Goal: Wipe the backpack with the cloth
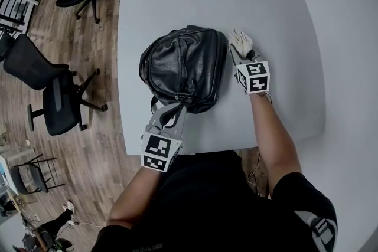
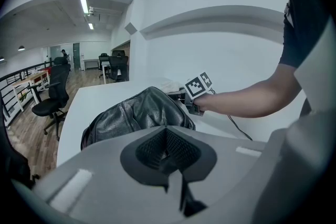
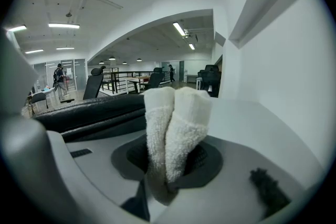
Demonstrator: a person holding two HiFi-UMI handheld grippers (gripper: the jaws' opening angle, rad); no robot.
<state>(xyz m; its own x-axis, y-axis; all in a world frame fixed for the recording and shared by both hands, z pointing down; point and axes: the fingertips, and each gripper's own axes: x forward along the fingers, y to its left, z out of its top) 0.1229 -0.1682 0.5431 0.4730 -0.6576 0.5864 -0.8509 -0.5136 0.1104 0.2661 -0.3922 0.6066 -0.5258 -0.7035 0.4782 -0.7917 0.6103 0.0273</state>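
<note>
The right tongs (image 1: 238,55) grasp a folded white cloth (image 1: 241,40) just beside the black backpack (image 1: 184,65), which lies on the white desk (image 1: 177,3) between the two tongs, while the left tongs (image 1: 169,115), clenched together, sit at the backpack's near edge.

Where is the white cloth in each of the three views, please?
Head view: cloth in the right gripper, right of the backpack.
Left gripper view: small white patch behind the backpack.
Right gripper view: centre, between the jaws.
Shared landmark: the backpack.
</note>
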